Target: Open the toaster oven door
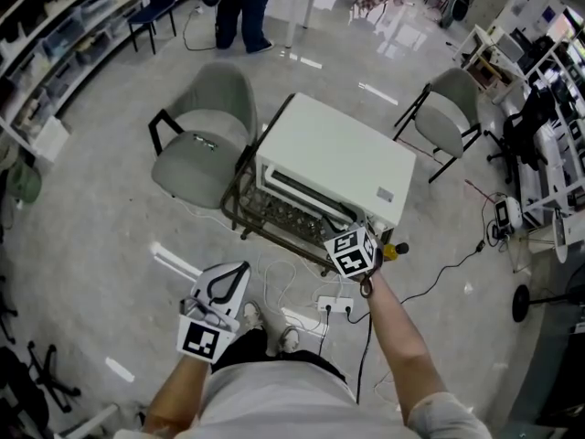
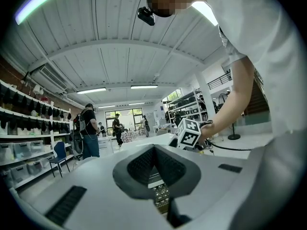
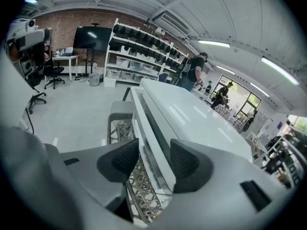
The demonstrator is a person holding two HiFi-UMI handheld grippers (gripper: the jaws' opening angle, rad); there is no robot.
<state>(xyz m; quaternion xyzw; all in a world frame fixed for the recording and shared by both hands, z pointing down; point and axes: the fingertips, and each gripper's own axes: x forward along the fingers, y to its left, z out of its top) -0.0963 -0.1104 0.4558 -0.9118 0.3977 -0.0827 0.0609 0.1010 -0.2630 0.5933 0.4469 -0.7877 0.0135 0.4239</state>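
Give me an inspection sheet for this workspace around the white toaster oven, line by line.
surface: woven stand, bearing the oven.
job's things: white toaster oven; door looks shut.
clutter: nothing seen.
grippers: right gripper open, jaws either side of the oven's front top edge, not pressing; left gripper shut, empty, held near the person's body.
cables: power strip and white cords on the floor; black cable trails right.
surroundings: grey chair left of the oven in the head view, second chair right; people standing; shelving.
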